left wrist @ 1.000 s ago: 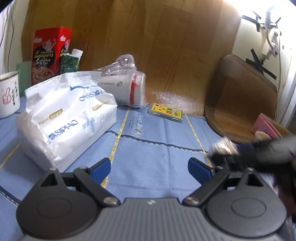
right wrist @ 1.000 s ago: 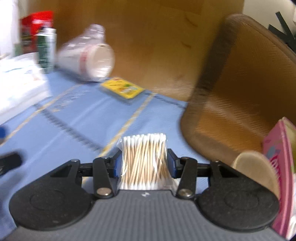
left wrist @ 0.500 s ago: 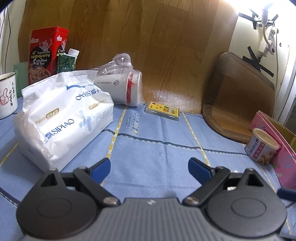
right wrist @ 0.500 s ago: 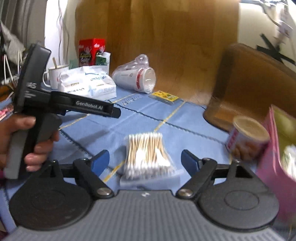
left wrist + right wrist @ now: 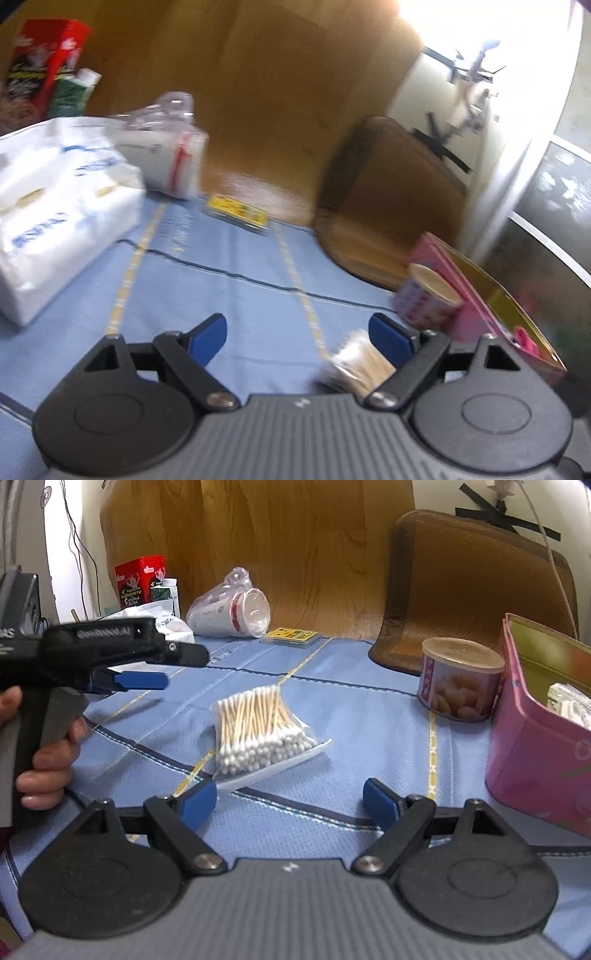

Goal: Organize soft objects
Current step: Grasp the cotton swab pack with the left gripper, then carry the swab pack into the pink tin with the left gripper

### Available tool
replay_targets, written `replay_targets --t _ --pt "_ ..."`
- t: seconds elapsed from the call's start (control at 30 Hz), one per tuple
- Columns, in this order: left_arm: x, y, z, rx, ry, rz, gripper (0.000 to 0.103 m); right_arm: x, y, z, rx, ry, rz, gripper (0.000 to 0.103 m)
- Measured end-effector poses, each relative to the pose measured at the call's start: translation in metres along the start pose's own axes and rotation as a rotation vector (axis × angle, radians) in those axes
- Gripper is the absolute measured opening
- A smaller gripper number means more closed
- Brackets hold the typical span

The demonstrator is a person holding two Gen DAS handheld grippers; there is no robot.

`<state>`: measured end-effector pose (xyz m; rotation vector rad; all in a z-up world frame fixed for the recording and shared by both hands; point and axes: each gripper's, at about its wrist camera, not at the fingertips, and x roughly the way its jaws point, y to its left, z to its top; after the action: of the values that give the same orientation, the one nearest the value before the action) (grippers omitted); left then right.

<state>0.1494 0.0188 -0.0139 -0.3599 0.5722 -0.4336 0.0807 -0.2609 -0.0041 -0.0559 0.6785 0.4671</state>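
A clear bag of cotton swabs (image 5: 258, 731) lies on the blue cloth, just ahead of my open, empty right gripper (image 5: 290, 803). In the left wrist view the swab bag (image 5: 354, 363) shows blurred, low and close to the right finger of my open, empty left gripper (image 5: 297, 336). The left gripper (image 5: 140, 681) also shows in the right wrist view, held in a hand to the left of the swabs. A white tissue pack (image 5: 55, 210) lies at the left. A pink box (image 5: 535, 731) stands open at the right.
A round tin (image 5: 460, 679) stands beside the pink box. A bagged stack of paper cups (image 5: 232, 609) lies at the back, with a yellow card pack (image 5: 291, 635) near it. A red tin (image 5: 138, 579) and a brown mat (image 5: 476, 590) lean against the wooden wall.
My right gripper has drawn back from the swab bag, which lies on the cloth. My left gripper has swung right towards the swabs; its view is blurred.
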Motion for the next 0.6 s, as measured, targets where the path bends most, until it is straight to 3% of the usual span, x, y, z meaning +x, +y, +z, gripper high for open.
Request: replay_targets --t 0.17,0.3,0.4,0.43,0.47,0.53,0.57,0.6 --pt "0.006 -0.028 -0.004 0.088 0.028 -0.015 0.087 0.003 0.000 0.002 0.006 -0.002 0.013 0.088" --pt "0.023 -0.033 -0.008 0.060 0.104 -0.010 0.088 0.007 0.002 0.006 0.026 0.003 0.048 0.088" --pt "0.029 -0.036 -0.016 0.058 0.145 0.010 0.081 0.015 0.006 0.010 -0.006 0.007 0.036 0.089" --pt "0.029 -0.040 -0.019 0.072 0.144 0.016 0.069 0.018 0.006 0.012 -0.012 0.013 0.033 0.089" --pt "0.031 -0.042 -0.020 0.076 0.159 0.000 0.064 0.022 0.006 0.013 -0.015 0.015 0.031 0.089" --pt "0.034 -0.051 -0.024 0.078 0.184 -0.033 0.049 0.024 0.006 0.015 -0.021 0.002 0.042 0.076" --pt "0.035 -0.056 -0.026 0.084 0.193 -0.047 0.045 0.025 0.007 0.015 -0.029 -0.006 0.042 0.051" --pt "0.034 -0.063 -0.026 0.099 0.181 -0.032 0.045 0.025 0.007 0.016 -0.027 -0.011 0.039 0.033"
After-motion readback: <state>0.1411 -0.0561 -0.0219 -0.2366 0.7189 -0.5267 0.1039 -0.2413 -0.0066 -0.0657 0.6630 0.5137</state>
